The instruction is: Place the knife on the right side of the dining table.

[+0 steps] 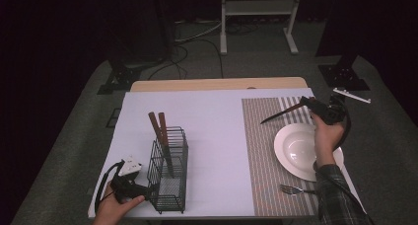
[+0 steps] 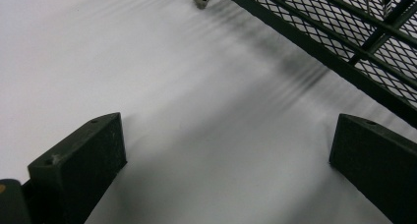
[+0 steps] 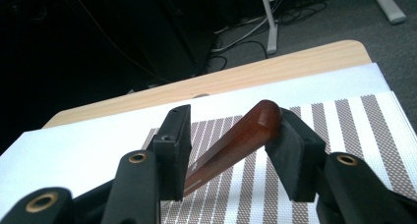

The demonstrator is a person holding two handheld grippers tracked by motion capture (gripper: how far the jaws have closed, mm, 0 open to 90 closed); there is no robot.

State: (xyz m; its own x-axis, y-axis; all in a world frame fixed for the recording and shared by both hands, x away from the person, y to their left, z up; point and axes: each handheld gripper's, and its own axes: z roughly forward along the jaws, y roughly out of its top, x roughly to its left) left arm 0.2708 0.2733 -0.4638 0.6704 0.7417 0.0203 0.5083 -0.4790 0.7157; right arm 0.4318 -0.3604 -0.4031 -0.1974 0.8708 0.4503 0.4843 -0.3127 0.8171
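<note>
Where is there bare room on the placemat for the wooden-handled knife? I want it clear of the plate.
The striped placemat is bare between its left edge and the white plate, also above the plate under the knife. It is crowded at the near edge, where the fork lies.

I can read no text, label, brand, number or sign anywhere around my tongs. The stripes on the mat under my right tongs are plain pattern, not lettering. The small white thing just by my left tongs is too small and blurred to show any print.
</note>
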